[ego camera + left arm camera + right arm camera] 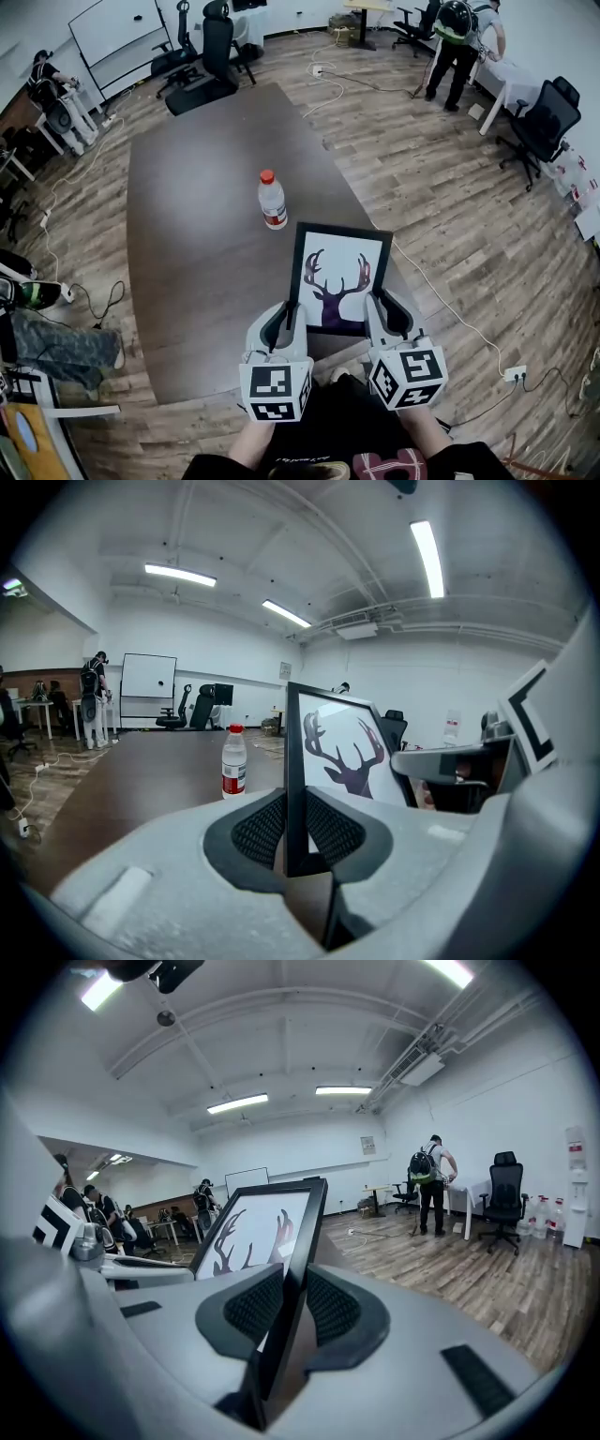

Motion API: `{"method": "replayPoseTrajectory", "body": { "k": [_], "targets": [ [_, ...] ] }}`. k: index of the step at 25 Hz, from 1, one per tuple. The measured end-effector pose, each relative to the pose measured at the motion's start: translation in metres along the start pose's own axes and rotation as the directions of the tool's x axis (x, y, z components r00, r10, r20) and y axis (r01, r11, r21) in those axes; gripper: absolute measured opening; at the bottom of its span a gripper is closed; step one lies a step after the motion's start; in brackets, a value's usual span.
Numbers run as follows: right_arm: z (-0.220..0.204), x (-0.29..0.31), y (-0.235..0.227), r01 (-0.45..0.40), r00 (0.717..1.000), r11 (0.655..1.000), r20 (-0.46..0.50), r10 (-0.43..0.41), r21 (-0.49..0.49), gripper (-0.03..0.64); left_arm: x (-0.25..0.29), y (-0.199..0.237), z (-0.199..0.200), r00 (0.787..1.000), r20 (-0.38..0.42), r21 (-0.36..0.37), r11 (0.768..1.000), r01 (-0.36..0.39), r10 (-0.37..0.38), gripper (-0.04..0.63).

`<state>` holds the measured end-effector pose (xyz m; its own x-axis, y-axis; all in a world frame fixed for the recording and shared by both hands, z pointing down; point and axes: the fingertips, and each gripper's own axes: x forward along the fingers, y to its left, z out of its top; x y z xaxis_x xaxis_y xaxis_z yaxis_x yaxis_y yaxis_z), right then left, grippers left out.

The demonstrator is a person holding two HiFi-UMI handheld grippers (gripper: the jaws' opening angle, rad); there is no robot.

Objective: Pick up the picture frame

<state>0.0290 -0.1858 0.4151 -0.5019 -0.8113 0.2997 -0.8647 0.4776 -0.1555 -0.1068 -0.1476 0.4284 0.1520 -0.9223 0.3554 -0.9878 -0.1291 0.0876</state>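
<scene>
Grip on both sides: the left gripper (284,319) has its jaws partly closed, the ribbed pads (261,829) pressed against the black left rail of the picture frame (337,277) low down near its bottom corner. The right gripper (382,314) clamps the right rail at the same height, its jaws also partway in and tight on the moulding. In the left gripper view the rail stands as a thin dark upright between the jaws of that gripper (295,829). In the right gripper view it leans toward 1 o'clock out of the gripper (286,1309). The frame is a portrait rectangle. In the head view its long axis runs from 6 o'clock up to 12 o'clock, with the top edge leaning a little toward 1. Its face is turned up toward the person, tipped back, and shows a dark purple deer head on white with the antlers toward 12. It sits over the near end of the dark brown table (187,253), at the 6 o'clock end. I cannot tell whether its bottom edge touches the top. A clear bottle (272,200) with a red cap stands upright at 11 o'clock from the frame, apart from it. Black office chairs (211,56) stand past the table's 12 o'clock end.
</scene>
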Motion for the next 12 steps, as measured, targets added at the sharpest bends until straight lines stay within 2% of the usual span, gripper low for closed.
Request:
{"method": "replayPoseTrajectory", "body": {
  "k": [12],
  "targets": [
    [0.0021, 0.0004, 0.0000, -0.017, 1.000, 1.000, 0.014, 0.017, -0.014, 0.083, -0.0022, -0.0009, 0.0015, 1.000, 0.007, 0.000, 1.000, -0.016, 0.016, 0.075]
  ]
}}
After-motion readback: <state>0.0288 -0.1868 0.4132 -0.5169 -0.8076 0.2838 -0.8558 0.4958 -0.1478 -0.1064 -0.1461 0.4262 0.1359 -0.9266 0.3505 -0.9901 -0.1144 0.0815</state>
